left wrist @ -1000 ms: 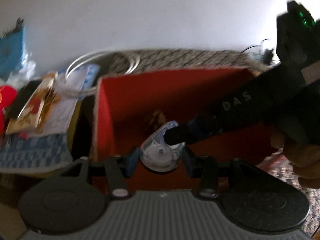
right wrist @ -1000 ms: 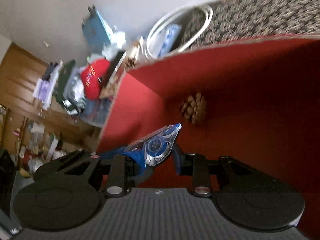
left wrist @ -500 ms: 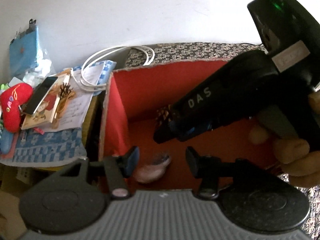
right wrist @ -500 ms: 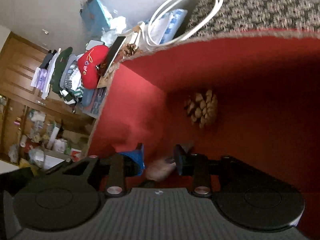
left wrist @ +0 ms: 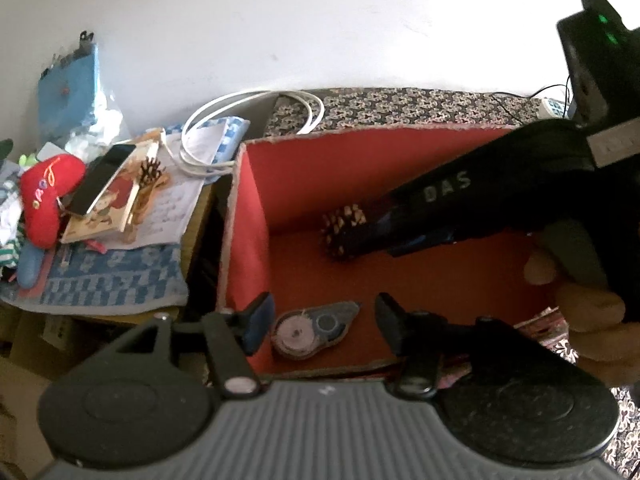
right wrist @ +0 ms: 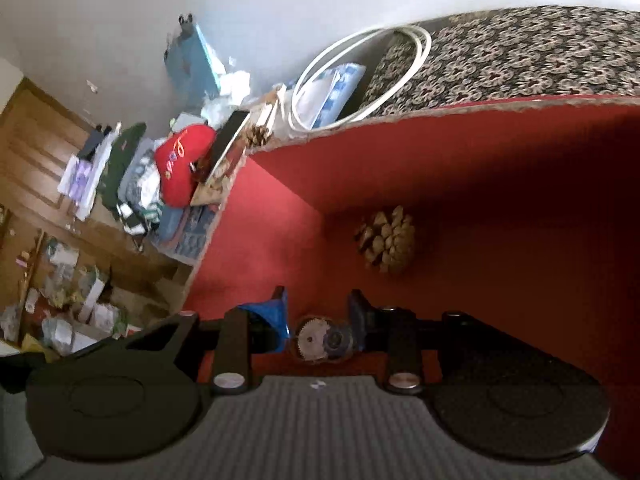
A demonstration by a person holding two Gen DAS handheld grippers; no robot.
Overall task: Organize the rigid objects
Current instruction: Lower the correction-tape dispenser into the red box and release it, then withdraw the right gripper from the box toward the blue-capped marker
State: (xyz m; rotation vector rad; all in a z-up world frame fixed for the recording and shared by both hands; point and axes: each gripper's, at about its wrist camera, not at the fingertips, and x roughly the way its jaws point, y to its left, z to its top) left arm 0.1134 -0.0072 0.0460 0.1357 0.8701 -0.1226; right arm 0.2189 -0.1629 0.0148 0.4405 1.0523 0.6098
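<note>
A clear correction tape dispenser point(left wrist: 314, 330) lies flat on the floor of the red box point(left wrist: 248, 236), near its front left corner. A pine cone point(left wrist: 342, 226) lies at the back of the box. My left gripper point(left wrist: 324, 318) is open above the box's front edge, with the dispenser below and between its fingers. My right gripper point(right wrist: 318, 314) is open inside the box; the dispenser point(right wrist: 322, 340) lies loose below it and the pine cone point(right wrist: 386, 242) is ahead. In the left wrist view the right gripper's body reaches in from the right.
Left of the box lie a blue checked cloth point(left wrist: 112, 280), papers with a booklet and phone point(left wrist: 106, 182), a red plush point(left wrist: 46, 196) and a white cable loop point(left wrist: 248, 120). A patterned cloth point(right wrist: 520, 52) lies behind the box. A wall rises behind.
My right gripper held the dispenser a second ago; it opened and the dispenser dropped to the box floor. Both grippers have risen and drawn back a little.
</note>
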